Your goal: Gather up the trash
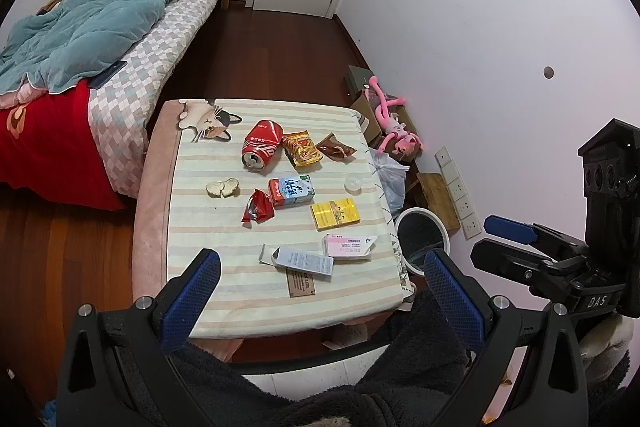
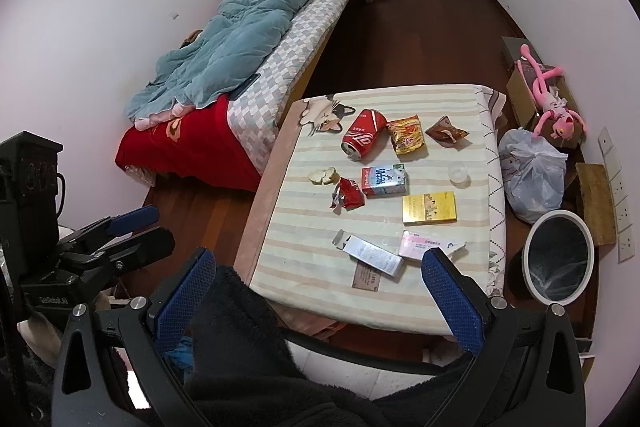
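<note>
Both tongs hang spread and empty over the near edge of the striped table (image 1: 224, 291): left gripper (image 1: 320, 273), right gripper (image 2: 319, 269). Trash lies across the tabletop: a crushed red can (image 1: 261, 143) near the far edge, a milk carton (image 1: 291, 191) at the middle, a yellow box (image 1: 334, 213) toward the right edge. The white-rimmed bin (image 2: 558, 255) stands on the floor just beside the table's right edge.

The left gripper (image 1: 320, 283) hangs with jaws wide apart above the table's (image 1: 248, 311) near edge. A crushed red can (image 1: 261, 145) lies toward the far edge; a white bin (image 1: 422, 237) stands off the right edge.
</note>
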The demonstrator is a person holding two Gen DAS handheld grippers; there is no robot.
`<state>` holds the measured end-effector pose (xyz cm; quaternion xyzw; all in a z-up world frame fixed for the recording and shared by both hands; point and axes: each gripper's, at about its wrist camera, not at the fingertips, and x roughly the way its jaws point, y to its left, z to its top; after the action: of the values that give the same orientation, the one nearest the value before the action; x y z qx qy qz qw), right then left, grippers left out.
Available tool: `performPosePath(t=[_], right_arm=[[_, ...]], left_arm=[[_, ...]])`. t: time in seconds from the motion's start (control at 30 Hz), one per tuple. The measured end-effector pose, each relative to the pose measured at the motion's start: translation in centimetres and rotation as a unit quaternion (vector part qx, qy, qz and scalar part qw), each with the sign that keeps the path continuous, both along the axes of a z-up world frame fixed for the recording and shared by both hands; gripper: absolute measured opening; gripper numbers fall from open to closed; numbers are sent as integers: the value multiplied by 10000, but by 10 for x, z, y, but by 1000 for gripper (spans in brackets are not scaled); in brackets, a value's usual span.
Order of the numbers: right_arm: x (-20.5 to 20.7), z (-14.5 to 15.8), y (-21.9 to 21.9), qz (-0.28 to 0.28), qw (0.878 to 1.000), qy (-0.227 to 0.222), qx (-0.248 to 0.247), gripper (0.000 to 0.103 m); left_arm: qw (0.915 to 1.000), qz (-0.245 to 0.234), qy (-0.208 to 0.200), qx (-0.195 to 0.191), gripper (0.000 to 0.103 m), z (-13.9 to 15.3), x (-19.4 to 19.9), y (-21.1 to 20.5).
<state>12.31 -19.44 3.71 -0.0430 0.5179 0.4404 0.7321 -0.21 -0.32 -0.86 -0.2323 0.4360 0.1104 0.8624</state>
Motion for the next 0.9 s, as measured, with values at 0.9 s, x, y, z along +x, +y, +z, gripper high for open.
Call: performPosePath(t=[0.9], right_arm=[[-6,4,7,104,9999,21,38,103]], left_arm=[[9998,-62,-38,-188,103,-3,-2,-2]])
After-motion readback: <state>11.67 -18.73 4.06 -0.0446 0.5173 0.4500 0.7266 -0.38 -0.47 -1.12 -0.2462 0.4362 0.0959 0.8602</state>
